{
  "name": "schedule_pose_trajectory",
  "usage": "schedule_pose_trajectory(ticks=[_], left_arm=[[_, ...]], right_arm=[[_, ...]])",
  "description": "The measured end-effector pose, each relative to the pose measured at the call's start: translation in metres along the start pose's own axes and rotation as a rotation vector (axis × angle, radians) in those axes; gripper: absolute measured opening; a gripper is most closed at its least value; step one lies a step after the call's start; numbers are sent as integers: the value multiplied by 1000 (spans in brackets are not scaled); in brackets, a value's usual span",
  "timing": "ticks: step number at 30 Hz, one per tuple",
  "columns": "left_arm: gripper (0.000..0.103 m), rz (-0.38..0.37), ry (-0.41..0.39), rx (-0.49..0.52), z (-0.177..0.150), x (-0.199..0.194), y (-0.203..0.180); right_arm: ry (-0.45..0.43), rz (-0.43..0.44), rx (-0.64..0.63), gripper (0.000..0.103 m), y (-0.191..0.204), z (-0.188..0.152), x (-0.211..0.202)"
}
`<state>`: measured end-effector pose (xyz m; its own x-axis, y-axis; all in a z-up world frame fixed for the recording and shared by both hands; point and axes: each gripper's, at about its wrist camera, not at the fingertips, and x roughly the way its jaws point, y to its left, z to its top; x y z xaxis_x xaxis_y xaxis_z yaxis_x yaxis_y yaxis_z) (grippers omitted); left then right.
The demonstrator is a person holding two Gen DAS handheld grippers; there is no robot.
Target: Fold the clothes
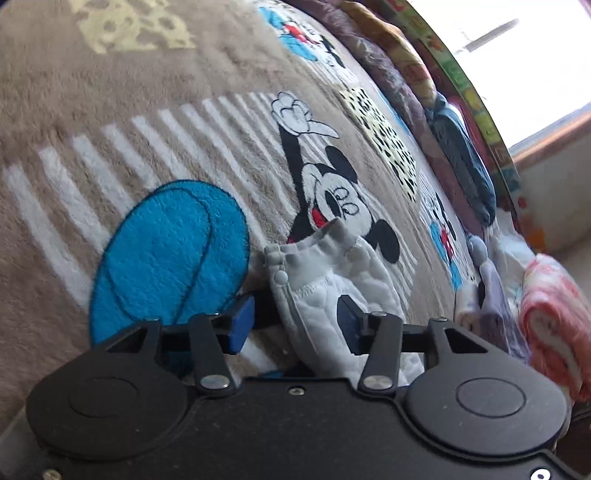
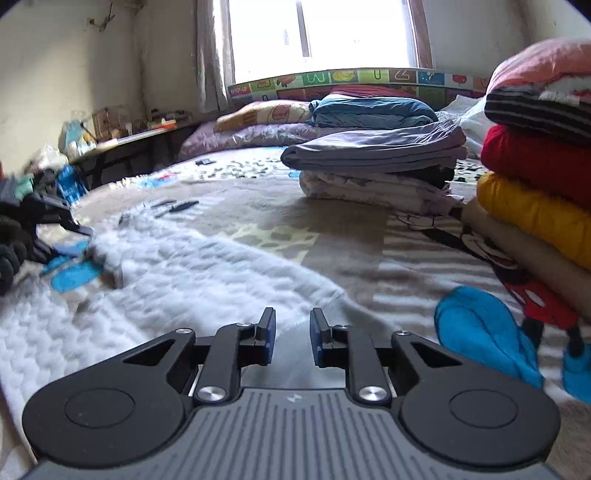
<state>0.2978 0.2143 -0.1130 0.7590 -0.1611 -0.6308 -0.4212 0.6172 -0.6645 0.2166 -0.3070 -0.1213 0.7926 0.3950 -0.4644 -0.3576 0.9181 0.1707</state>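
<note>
a white quilted garment (image 1: 325, 280) with a snap button and a gathered grey cuff is seen lying on a beige cartoon-print blanket (image 1: 110, 92) that covers the bed, and it is spread between the two fingers of the left hand-held gripper (image 1: 295, 325). the blue pads (image 1: 242, 325) of that gripper are held wide apart on either side of the cloth, so the left hand-held gripper is released and nothing is pinched. in the right wrist view the same garment (image 2: 192, 273) is shown stretched across the near left part of the blanket (image 2: 332, 229), its far end blurred. the right hand-held gripper (image 2: 292, 341) is held low over the near edge of the garment with a clear gap between its pads; it is released too, and whether the cloth is touched cannot be told. a stack of folded clothes (image 2: 376, 166) is set further back on the bed, and a taller pile of folded clothes (image 2: 535, 177) is placed at the right edge. pillows (image 2: 258, 122) are lined along the far edge, under a bright window (image 2: 321, 33).
</note>
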Motion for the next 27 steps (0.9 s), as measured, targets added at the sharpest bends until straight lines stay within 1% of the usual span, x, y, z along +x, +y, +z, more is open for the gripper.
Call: schedule_pose_trajectory(ticks=[2, 3, 4, 5, 7, 11, 12, 13, 14, 16, 17, 20, 22, 23, 24, 27], left_arm=[[46, 2, -27, 18, 0, 3, -4], [32, 4, -43, 41, -1, 4, -8], [15, 7, -49, 71, -3, 4, -12], [9, 3, -55, 98, -4, 2, -16], [9, -24, -160, 146, -6, -21, -24], [9, 72, -113, 171, -2, -6, -11], [10, 98, -98, 177, -2, -2, -8], [13, 108, -87, 203, -2, 1, -6], [18, 110, -93, 224, -4, 1, -6], [23, 103, -98, 219, -4, -6, -5], [26, 111, -108, 223, -4, -11, -7], [26, 132, -131, 278, -11, -32, -16], [31, 121, -147, 303, -13, -51, -18], [36, 116, -157, 315, -15, -62, -19], [39, 118, -169, 329, -18, -73, -19], [39, 120, -194, 375, -27, -107, -15]], right_arm=[[9, 17, 22, 23, -6, -1, 8], [16, 27, 35, 23, -9, -2, 12], [26, 30, 44, 24, -11, -4, 16], [35, 31, 50, 25, -12, -5, 19], [51, 32, 64, 25, -15, -6, 23], [82, 35, 93, 24, -19, -8, 30], [85, 36, 99, 24, -20, -9, 31], [85, 37, 103, 24, -20, -9, 31], [85, 38, 104, 24, -21, -10, 31], [85, 38, 104, 24, -21, -10, 31], [84, 37, 104, 24, -21, -10, 31], [74, 28, 95, 24, -19, -10, 29], [50, 18, 94, 26, -18, -9, 23], [31, 10, 96, 28, -19, -9, 18], [11, 5, 102, 29, -19, -9, 13], [-34, -6, 99, 30, -17, -8, -6]])
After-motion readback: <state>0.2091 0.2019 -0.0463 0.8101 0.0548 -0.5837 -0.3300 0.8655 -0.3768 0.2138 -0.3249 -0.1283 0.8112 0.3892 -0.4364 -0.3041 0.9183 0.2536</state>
